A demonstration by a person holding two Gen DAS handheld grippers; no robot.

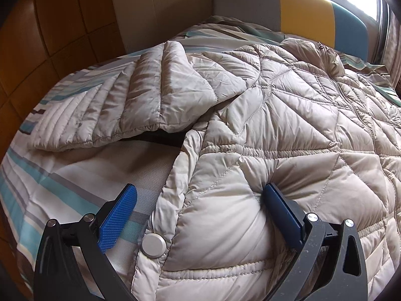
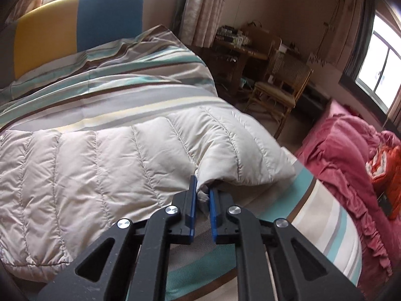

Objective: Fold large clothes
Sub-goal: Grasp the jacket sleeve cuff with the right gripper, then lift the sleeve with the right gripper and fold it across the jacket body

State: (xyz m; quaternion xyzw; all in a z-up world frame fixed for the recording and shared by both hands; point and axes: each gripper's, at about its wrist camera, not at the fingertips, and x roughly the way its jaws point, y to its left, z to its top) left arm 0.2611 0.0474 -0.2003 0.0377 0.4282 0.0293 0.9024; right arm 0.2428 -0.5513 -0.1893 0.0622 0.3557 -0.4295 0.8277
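Bedroom walls and bright windows frame what I see, and the bed (image 1: 57,183) fills most of both views, covered by a striped quilt in teal, grey, cream and brown. I take that bed as my landmark. At its head stands a headboard (image 2: 75,22) in grey, yellow and blue panels, with a window just behind it. Off the bed's far side, in the right wrist view, I see a second bed draped in pink (image 2: 345,155), a wicker chair (image 2: 280,85) and a cluttered wooden desk (image 2: 240,47) near the curtains (image 2: 205,7).

Spread across the bed lies the beige quilted down jacket (image 1: 288,115), front up, its collar toward the headboard and its hem toward me. One sleeve (image 1: 120,105) lies flat out to the side on the quilt, toward the wooden wall panels. A silver snap button (image 1: 153,245) shows at the jacket's front edge, near the hem.

My left tongs (image 1: 198,215) stand wide open over the hem area: one blue pad (image 1: 117,218) hovers above the quilt just beside the jacket's edge, the other presses into the puffy fabric, and nothing is pinched between them.

My right tongs (image 2: 202,195) are closed on the cuff end of the other sleeve (image 2: 140,150), near the bed's edge on the pink bed's side, with a fold of pale fabric squeezed between the blue pads.
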